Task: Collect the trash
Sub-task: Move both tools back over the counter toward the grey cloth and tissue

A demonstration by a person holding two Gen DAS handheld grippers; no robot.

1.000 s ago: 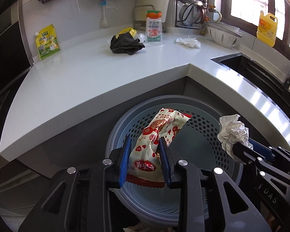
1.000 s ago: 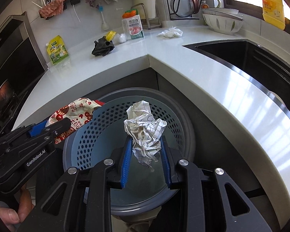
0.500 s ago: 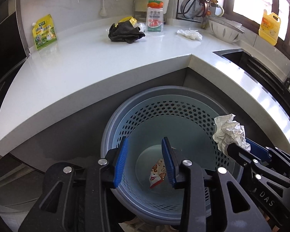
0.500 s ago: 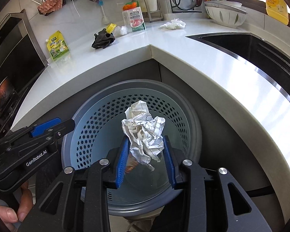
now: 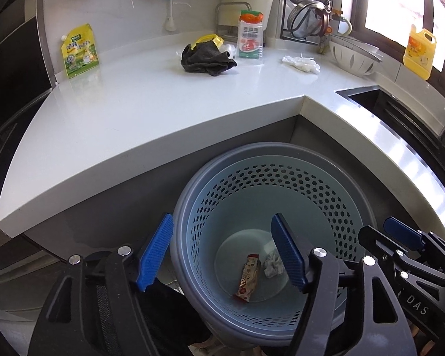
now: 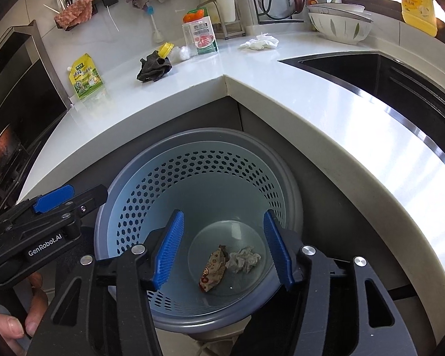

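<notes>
Dropped: glossy wrapper (image 5: 247, 277), crumpled paper (image 5: 272, 265) in perforated bin (image 5: 296, 184); both tongs (image 5: 222, 253) (image 6: 222, 247) opening, empty.

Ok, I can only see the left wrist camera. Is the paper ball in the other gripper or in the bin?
Observer: In the bin. The right gripper has its jaws opening, with nothing between them.
Operator: One of my blue pads covers half the ball. Where did it land?
Observer: The paper ball lies whole on the bin floor, right beside the wrapper.
Operator: Who is holding my gripper?
Observer: A hand grips the handle of the left gripper, low in the right wrist view's left corner.
</notes>
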